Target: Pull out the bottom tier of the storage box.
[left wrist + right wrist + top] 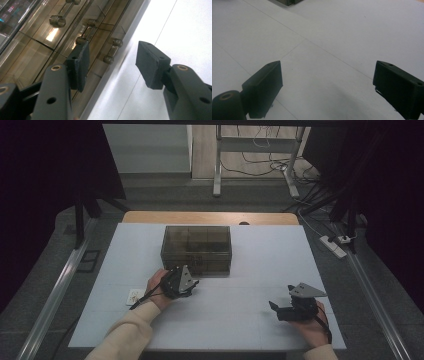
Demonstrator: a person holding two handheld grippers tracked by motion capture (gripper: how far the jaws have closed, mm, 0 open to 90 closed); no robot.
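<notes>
Smoky translucent plastic compartment box (196,249) sits mid-surface (250,320) in high view, lid closed; left tongs (192,283) just beside its near wall, right tongs (272,305) well apart over bare white. Left gripper view: jaws spread, box wall alongside. Right gripper view: jaws spread wide, nothing between.

1. Probably a lab or recording room, though the dim light leaves it uncertain.
2. A white-topped table (250,320) stands between dark curtains (45,180) and metal rails (55,290).
3. Loose cables (260,167) and a power strip (333,246) lie on the grey floor (165,195).
4. A bare desk frame (218,165) stands behind.
</notes>
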